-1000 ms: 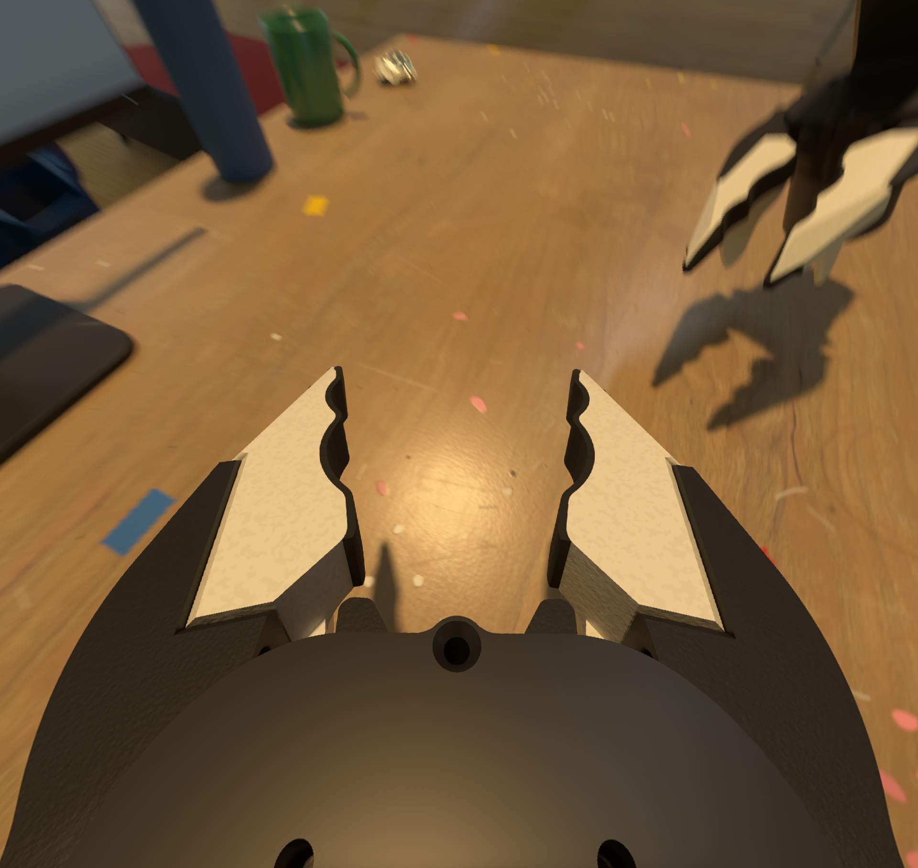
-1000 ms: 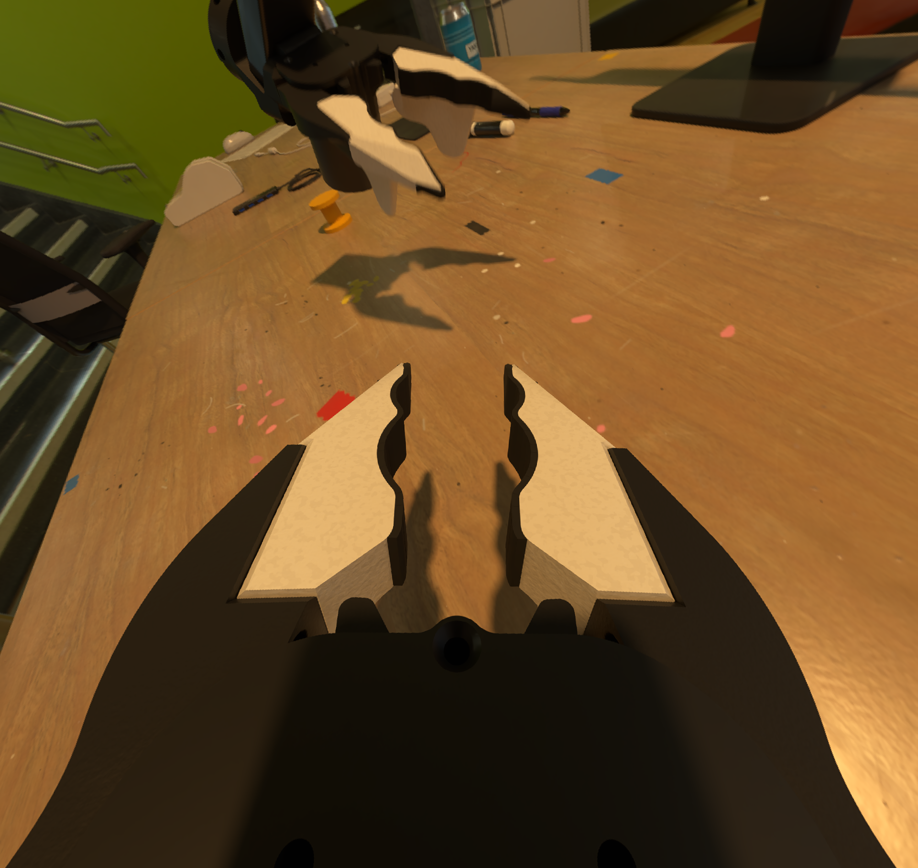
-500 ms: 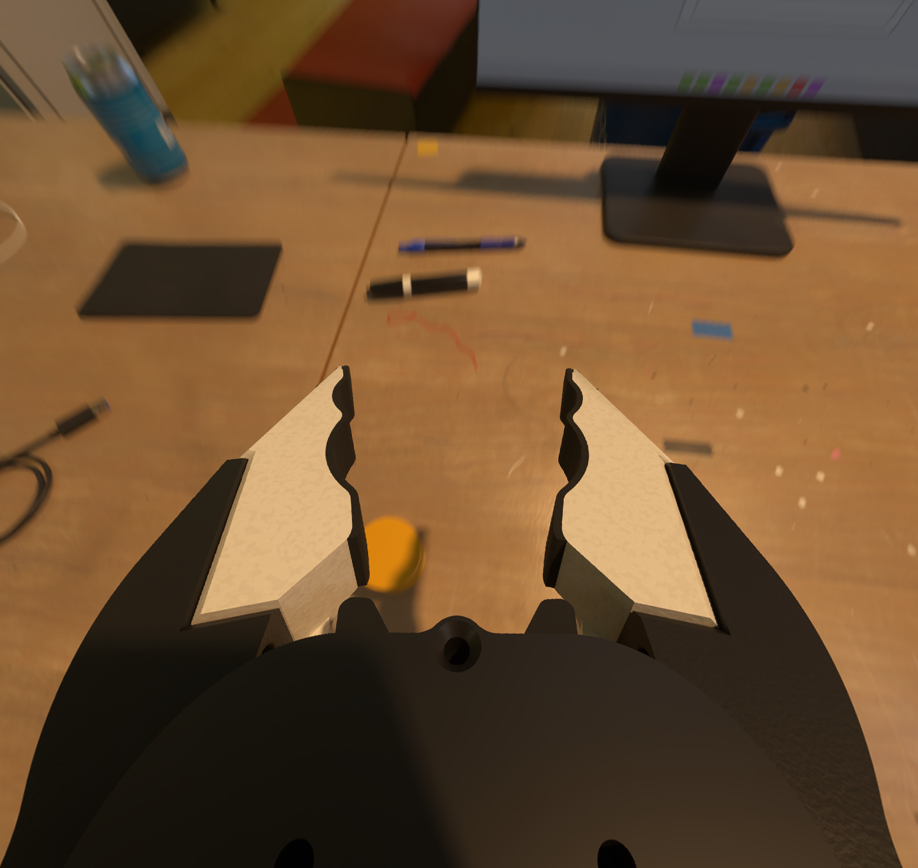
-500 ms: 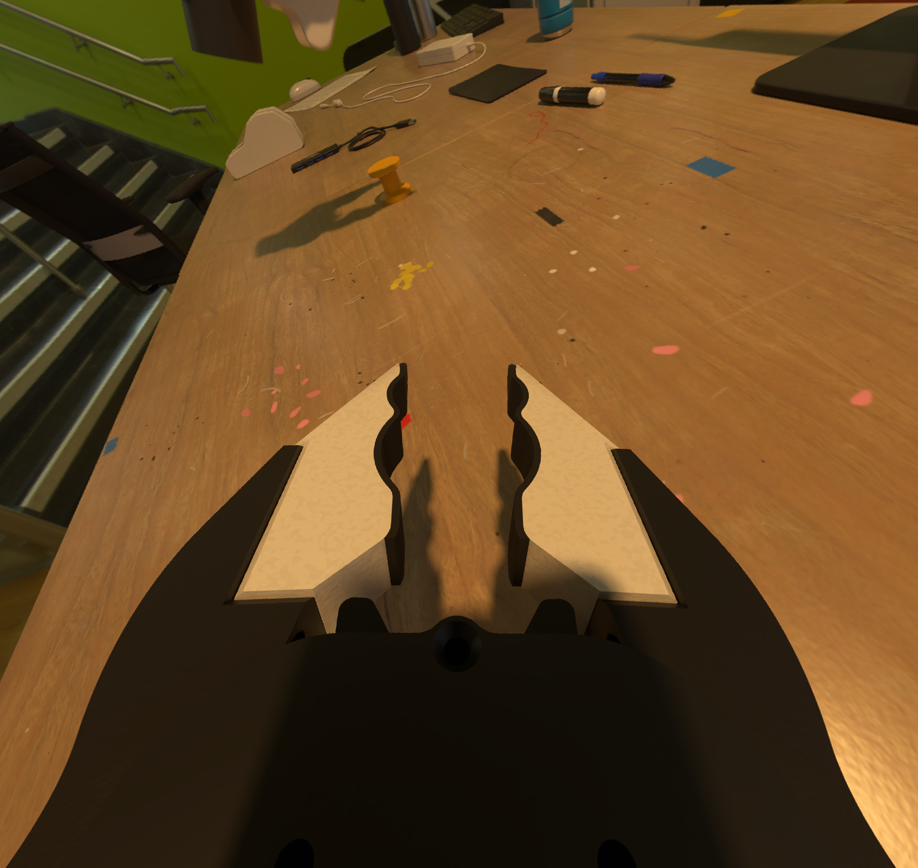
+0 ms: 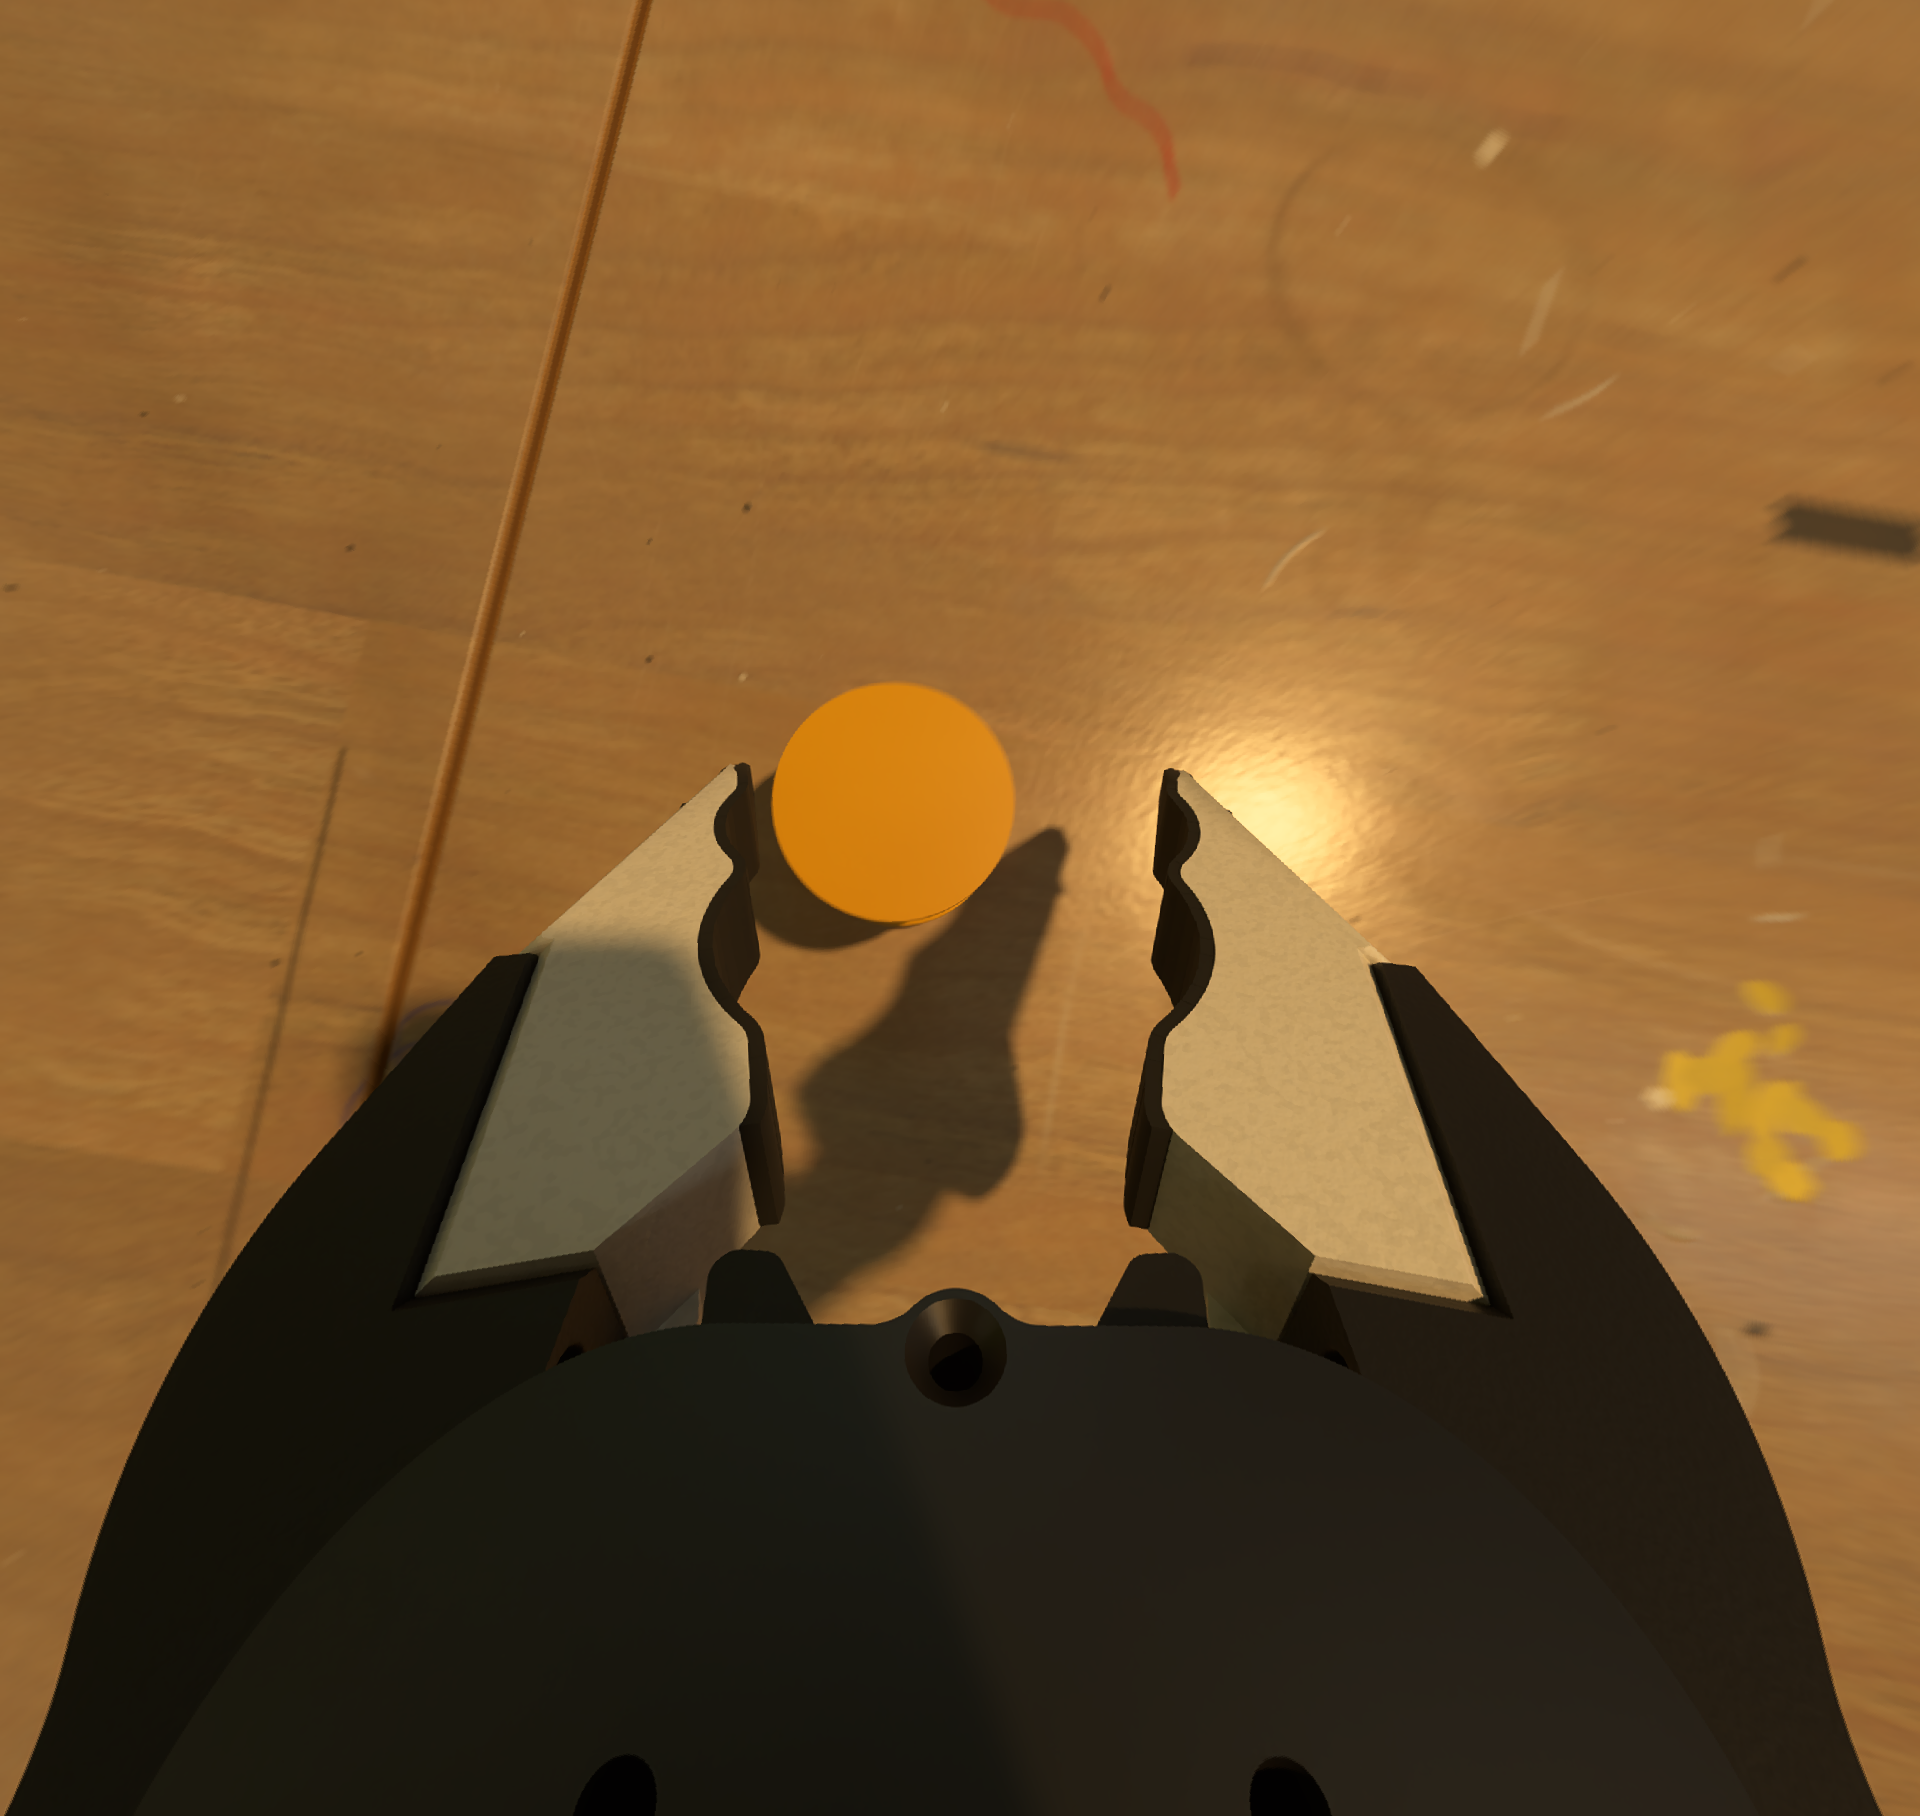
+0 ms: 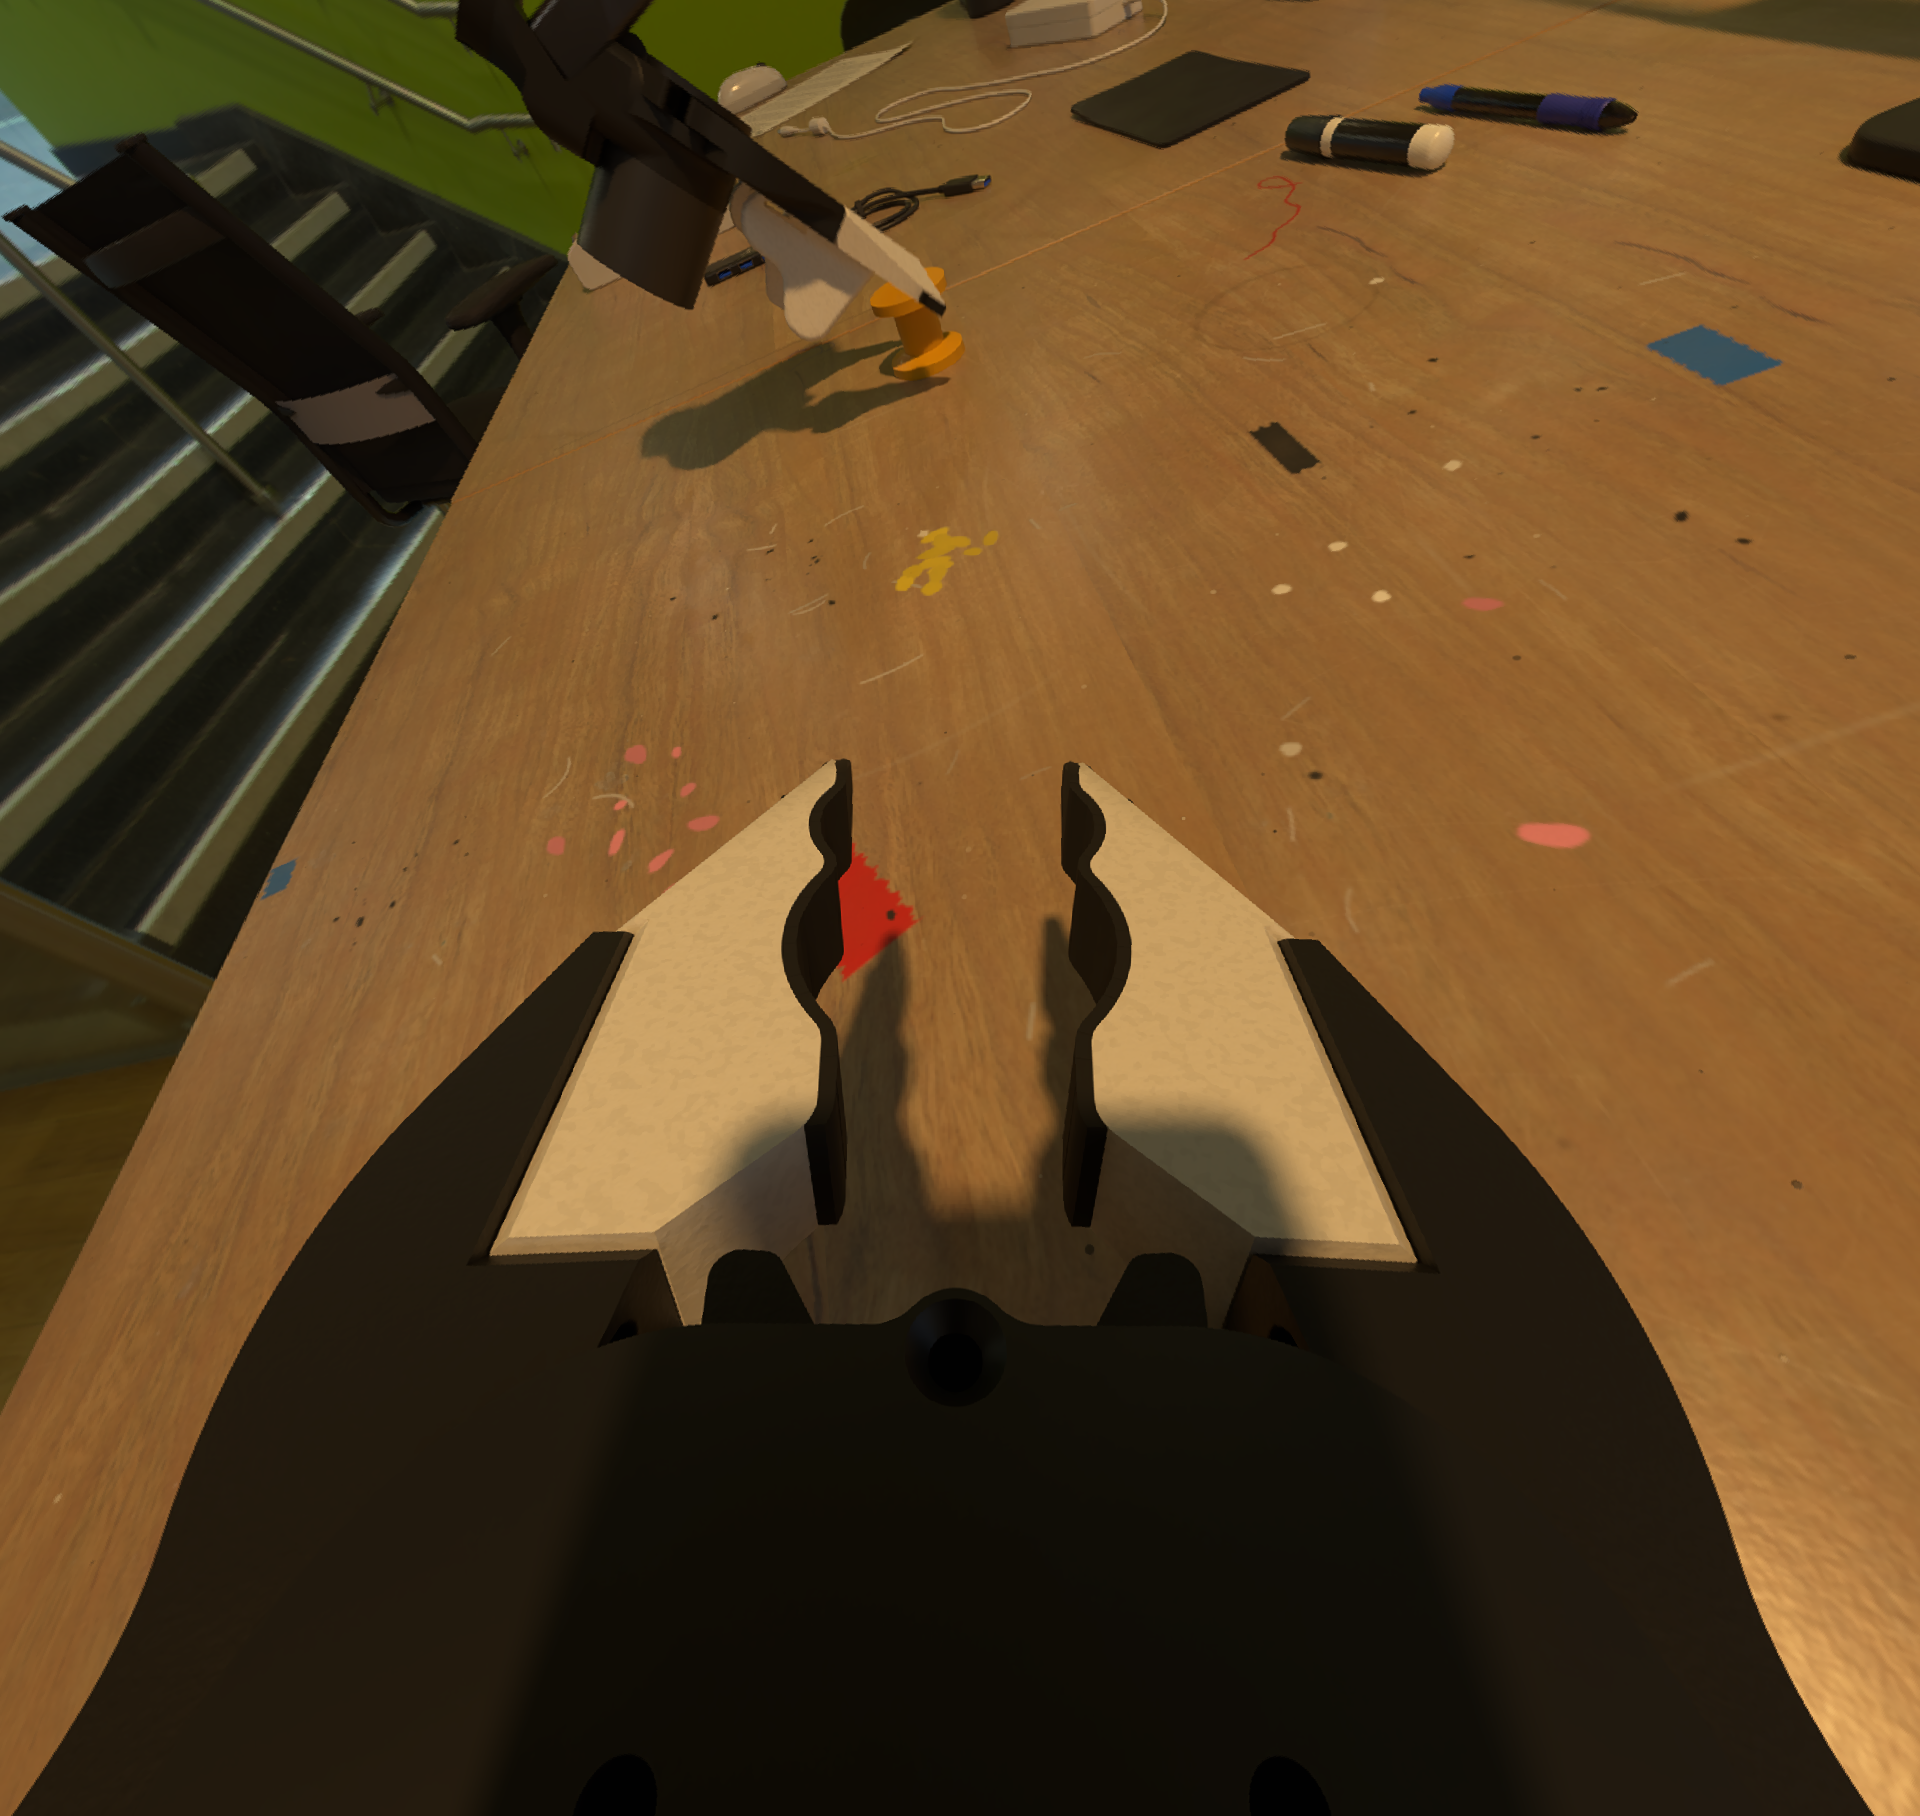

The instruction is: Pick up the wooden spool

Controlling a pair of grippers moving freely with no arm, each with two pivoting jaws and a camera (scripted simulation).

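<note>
The left gripper (image 5: 956, 779), wide apart, hangs over the upright spool (image 5: 891, 800) on the table (image 5: 1351, 416); right gripper (image 6: 956, 769) narrow, empty.

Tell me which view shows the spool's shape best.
The right wrist view: the spool stands upright, side-on, flanges and waist visible, though far off and partly hidden by the left claw. The left wrist view shows only its round orange top, close up.
</note>
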